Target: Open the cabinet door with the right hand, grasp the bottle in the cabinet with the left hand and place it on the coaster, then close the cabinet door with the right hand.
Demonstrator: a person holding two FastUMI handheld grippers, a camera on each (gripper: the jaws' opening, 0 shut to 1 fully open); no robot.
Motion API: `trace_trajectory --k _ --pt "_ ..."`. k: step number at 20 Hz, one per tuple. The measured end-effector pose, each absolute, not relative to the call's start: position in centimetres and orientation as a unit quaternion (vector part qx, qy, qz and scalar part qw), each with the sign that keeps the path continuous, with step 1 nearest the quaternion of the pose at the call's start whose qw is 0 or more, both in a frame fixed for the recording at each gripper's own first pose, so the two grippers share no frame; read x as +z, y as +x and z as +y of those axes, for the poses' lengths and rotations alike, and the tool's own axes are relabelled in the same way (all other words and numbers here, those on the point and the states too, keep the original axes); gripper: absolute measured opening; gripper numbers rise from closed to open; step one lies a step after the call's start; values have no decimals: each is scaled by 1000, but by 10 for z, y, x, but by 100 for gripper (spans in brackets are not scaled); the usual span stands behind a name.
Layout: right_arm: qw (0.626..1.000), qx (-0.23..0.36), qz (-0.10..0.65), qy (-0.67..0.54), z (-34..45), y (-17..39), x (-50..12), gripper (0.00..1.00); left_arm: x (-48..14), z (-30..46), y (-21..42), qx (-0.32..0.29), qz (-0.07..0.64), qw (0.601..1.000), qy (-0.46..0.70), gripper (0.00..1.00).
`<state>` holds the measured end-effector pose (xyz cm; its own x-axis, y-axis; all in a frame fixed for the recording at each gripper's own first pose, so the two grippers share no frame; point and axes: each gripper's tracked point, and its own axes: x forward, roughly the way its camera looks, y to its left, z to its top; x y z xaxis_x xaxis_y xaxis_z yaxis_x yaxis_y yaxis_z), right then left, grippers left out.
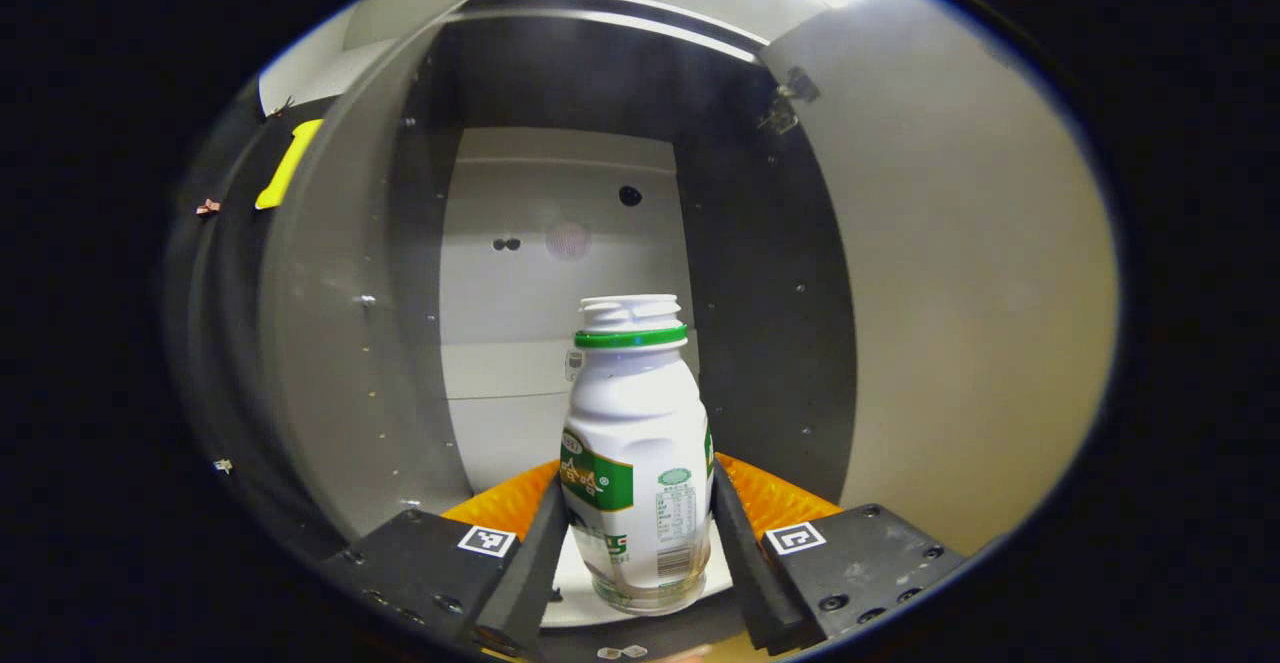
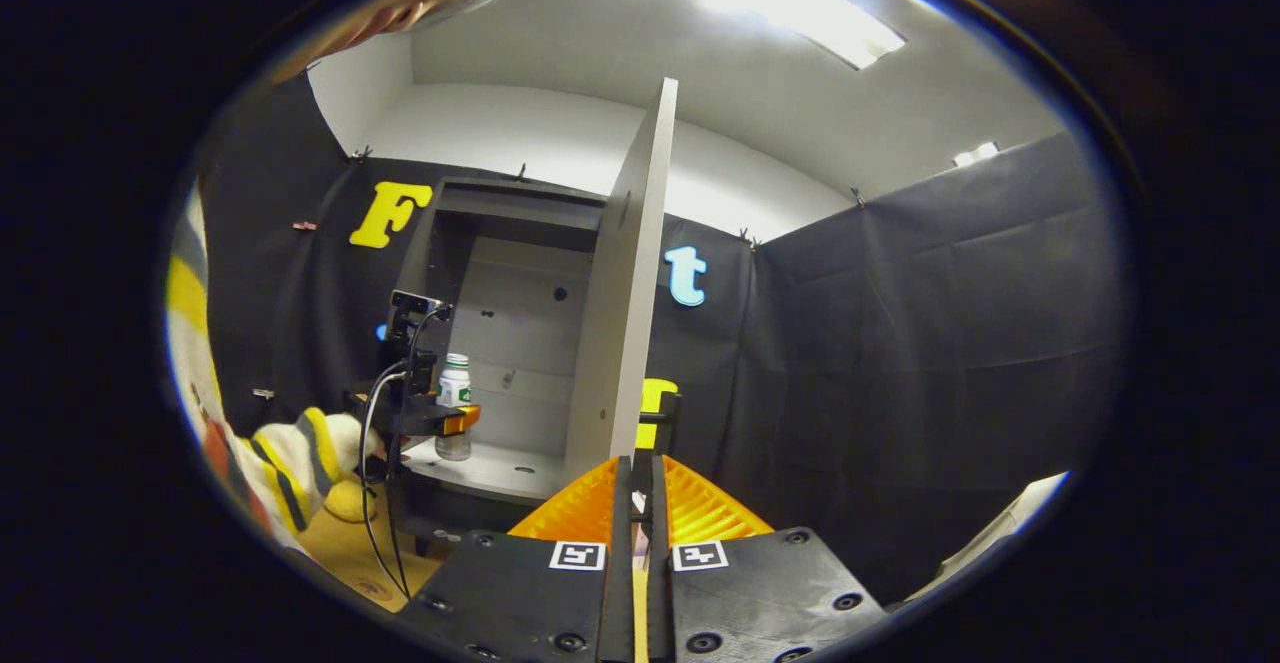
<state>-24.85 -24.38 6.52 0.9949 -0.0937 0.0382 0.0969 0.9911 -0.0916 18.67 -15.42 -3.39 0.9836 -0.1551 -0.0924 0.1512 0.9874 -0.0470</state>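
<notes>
At the bottom of the left gripper view, the left gripper is pinching the bottle between both fingers, upright, at frame centre inside the open cabinet. At the bottom of the right gripper view, the right gripper is sitting pressed together, gripping nothing. Beyond it the door is standing open edge-on at centre. Left of it the bottle is showing above the cabinet shelf.

Black cloth walls round booth, pinned along top edge. White wall above cloth, white ceiling w/ bright light panel on. Floor yellowish, bottom left of right gripper view.
</notes>
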Motion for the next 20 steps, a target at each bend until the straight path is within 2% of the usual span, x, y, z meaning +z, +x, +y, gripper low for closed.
trace_trajectory --k 6,12,16,19,20 --pt "994 105 -4 -14 -270 -248 54 10 -19 -134 92 -5 51 999 9 76" --pt "965 262 2 1 -281 -233 57 10 -41 -71 -13 105 91 990 10 76" --pt "941 337 17 26 -273 -210 66 10 -70 -30 -68 160 109 981 4 77" --pt "930 361 59 37 -262 -196 59 10 -107 -8 -99 175 132 976 -1 77" --pt "928 364 70 32 -261 -193 61 26 -121 -1 -103 178 139 974 -2 77"
